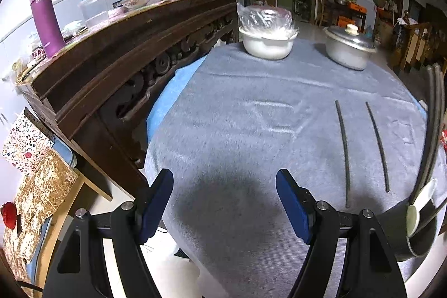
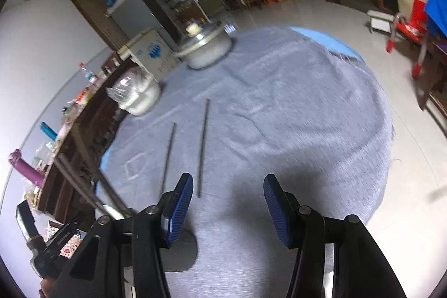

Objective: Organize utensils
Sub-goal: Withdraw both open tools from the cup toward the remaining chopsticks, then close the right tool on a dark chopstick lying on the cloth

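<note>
Left wrist view gives me the left gripper (image 1: 225, 203) at the bottom of the frame, its blue ribbed pads standing wide apart with only bare cloth between them. That grey cloth (image 1: 251, 108), a napped, towel-like cover over a round table, fills the middle of the frame. Two thin dark chopsticks (image 1: 360, 150) lie on it right of centre, roughly parallel and apart from each other. At the lower right edge I see a dark round holder (image 1: 419, 239) with a white spoon (image 1: 419, 203) in it and long dark sticks rising from it (I cannot tell exactly what they are). Toward the top sit a white pot (image 1: 266, 42) topped with crinkled clear plastic and a dull metal pot (image 1: 349, 48) with a knobbed lid, well apart from the chopsticks. A carved dark wooden sideboard (image 1: 134, 52) crowds the left of the frame, touching or just beside the table edge, with a purple bottle (image 1: 46, 21) upright on top. In the right wrist view, which is blurred, the right gripper (image 2: 229, 210) stands moderately open and empty at the bottom; the chopsticks lie just above its left pad, with nothing standing between, and a red chair (image 2: 410, 27) is on the floor at upper right.
</note>
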Tool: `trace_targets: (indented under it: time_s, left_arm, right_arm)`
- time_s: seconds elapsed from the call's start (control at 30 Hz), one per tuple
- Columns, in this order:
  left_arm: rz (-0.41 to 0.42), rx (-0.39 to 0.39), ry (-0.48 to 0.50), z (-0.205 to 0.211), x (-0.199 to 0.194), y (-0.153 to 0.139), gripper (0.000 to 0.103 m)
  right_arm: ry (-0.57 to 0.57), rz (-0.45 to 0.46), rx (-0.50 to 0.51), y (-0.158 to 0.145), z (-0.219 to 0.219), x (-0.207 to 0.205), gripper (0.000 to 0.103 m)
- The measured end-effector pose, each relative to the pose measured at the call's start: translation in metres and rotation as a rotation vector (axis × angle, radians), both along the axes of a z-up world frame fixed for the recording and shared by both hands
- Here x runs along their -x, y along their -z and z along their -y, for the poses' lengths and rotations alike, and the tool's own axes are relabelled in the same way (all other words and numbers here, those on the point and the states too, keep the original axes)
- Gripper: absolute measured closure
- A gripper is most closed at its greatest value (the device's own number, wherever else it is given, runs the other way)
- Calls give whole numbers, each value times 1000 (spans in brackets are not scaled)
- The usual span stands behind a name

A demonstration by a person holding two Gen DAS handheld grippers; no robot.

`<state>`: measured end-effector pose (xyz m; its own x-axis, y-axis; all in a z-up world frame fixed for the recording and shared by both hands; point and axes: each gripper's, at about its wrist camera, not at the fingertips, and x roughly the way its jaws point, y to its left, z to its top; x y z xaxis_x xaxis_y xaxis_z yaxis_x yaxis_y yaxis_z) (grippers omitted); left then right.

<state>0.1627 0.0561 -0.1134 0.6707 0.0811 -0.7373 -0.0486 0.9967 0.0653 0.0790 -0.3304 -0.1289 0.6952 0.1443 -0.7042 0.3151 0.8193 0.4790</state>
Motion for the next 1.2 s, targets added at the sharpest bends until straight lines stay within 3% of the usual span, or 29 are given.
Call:
trace_targets:
  time_s: [0.2, 0.63, 0.9, 1.2]
  left_arm:
    - [-49, -10, 0, -1, -17, 15, 27]
    - [-143, -33, 45, 8, -69, 41, 27]
    - [-223, -35, 96, 32, -117, 57, 27]
    - [-250, -67, 200, 83, -156, 54, 27]
  right_arm:
    - [21, -75, -12, 19, 14, -19, 47]
    - [-32, -124, 1, 36, 20, -85, 47]
    - [-103, -176, 42, 49, 21, -154, 47]
    - [-245, -235, 87, 44, -15, -238, 47]
